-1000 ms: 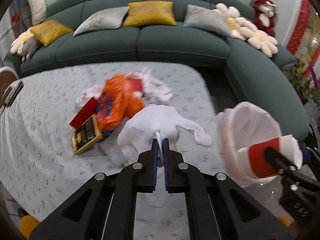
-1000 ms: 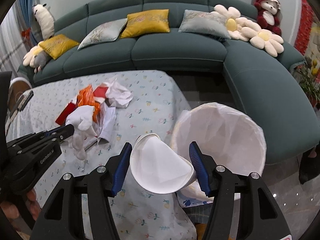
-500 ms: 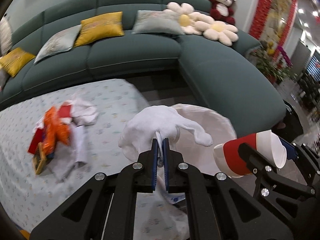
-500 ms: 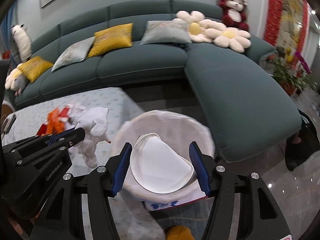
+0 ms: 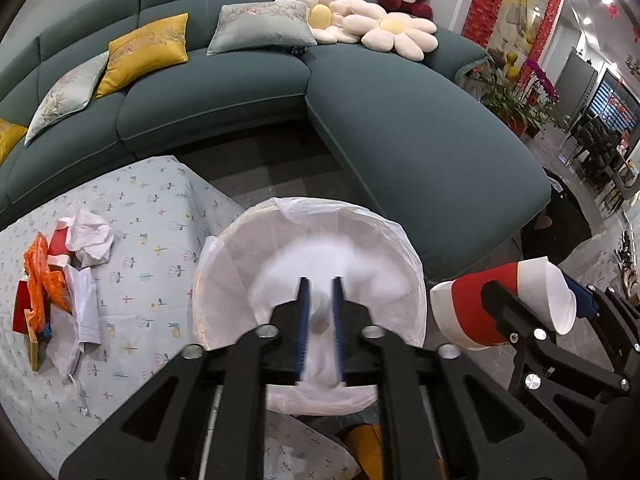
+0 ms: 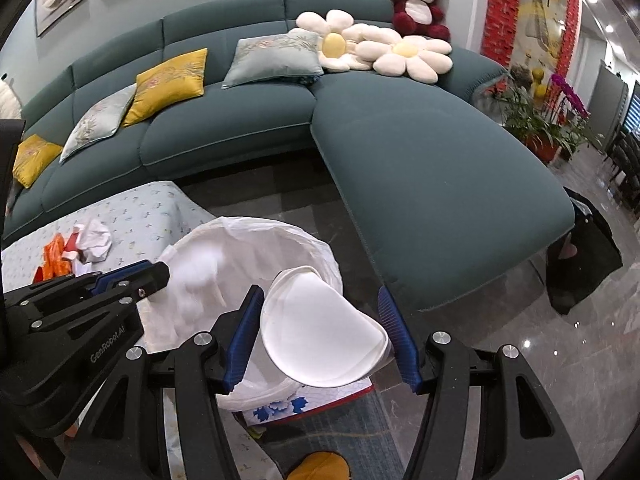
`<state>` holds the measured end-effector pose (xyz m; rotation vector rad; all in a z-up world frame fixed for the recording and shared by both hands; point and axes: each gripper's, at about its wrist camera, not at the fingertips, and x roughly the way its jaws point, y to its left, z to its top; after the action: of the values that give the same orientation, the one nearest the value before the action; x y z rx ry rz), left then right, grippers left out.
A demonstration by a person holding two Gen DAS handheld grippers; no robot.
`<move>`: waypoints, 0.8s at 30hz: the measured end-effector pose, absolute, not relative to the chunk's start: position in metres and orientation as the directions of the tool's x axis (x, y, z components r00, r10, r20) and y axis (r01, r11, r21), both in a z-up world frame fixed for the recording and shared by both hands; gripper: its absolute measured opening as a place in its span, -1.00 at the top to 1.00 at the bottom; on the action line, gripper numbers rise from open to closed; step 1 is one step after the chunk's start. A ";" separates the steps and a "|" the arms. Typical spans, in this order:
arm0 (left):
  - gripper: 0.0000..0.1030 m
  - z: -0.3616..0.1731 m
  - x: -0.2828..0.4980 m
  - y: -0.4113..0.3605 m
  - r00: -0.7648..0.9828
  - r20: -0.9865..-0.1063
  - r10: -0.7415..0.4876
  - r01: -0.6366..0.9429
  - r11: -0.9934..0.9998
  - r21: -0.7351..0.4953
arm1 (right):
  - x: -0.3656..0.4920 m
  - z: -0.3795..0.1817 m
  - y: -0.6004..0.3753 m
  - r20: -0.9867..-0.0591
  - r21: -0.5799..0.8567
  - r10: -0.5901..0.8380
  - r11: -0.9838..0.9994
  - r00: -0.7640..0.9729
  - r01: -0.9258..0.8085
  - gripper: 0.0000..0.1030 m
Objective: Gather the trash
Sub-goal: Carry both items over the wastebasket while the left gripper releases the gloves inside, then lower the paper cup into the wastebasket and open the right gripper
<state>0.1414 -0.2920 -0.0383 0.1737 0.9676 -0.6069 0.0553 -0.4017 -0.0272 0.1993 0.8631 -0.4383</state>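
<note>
My left gripper (image 5: pixel 321 282) hangs over the bin (image 5: pixel 224 248), which is lined with a white bag. Its jaws are opening, and the white crumpled tissue (image 5: pixel 320 264) shows as a blur between and below them, free of the pads. In the right wrist view the same tissue (image 6: pixel 200 276) blurs just off the left gripper (image 6: pixel 160 272), above the bin (image 6: pixel 256 222). My right gripper (image 6: pixel 320 292) is shut on a red and white paper cup (image 6: pixel 320 340), beside the bin's right rim. From the left wrist view that cup (image 5: pixel 468 308) lies sideways in the right gripper (image 5: pixel 534 292).
On the patterned table (image 5: pixel 160 208) to the left lie an orange wrapper (image 5: pixel 40 276), crumpled white paper (image 5: pixel 90 236) and a red card (image 5: pixel 20 312). A teal sofa (image 5: pixel 400 120) curves behind and right of the bin. A black bag (image 6: pixel 584 256) stands on the floor.
Both grippers swung right from the table to the bin. The left jaws, shut on the tissue before, have parted and the tissue is dropping. The cup stays in the right gripper.
</note>
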 end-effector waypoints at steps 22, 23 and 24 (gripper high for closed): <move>-0.24 -0.035 0.165 -0.219 0.537 -0.797 -0.276 0.411 0.911 -0.039 | 0.103 -0.024 -0.361 -0.764 -0.018 -0.254 0.927 0.593 0.374 -0.38; -0.28 -0.034 0.166 -0.214 0.542 -0.797 -0.268 0.400 0.916 -0.036 | 0.104 -0.022 -0.359 -0.761 -0.019 -0.254 0.928 0.597 0.371 -0.43; -0.29 -0.033 0.167 -0.210 0.546 -0.795 -0.265 0.392 0.919 -0.037 | 0.105 -0.020 -0.356 -0.759 -0.022 -0.255 0.930 0.599 0.368 -0.45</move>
<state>0.1670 -0.2102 -0.0327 0.1520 0.9145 -0.3914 0.1054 -0.3561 -0.0199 0.1420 0.8564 -0.3626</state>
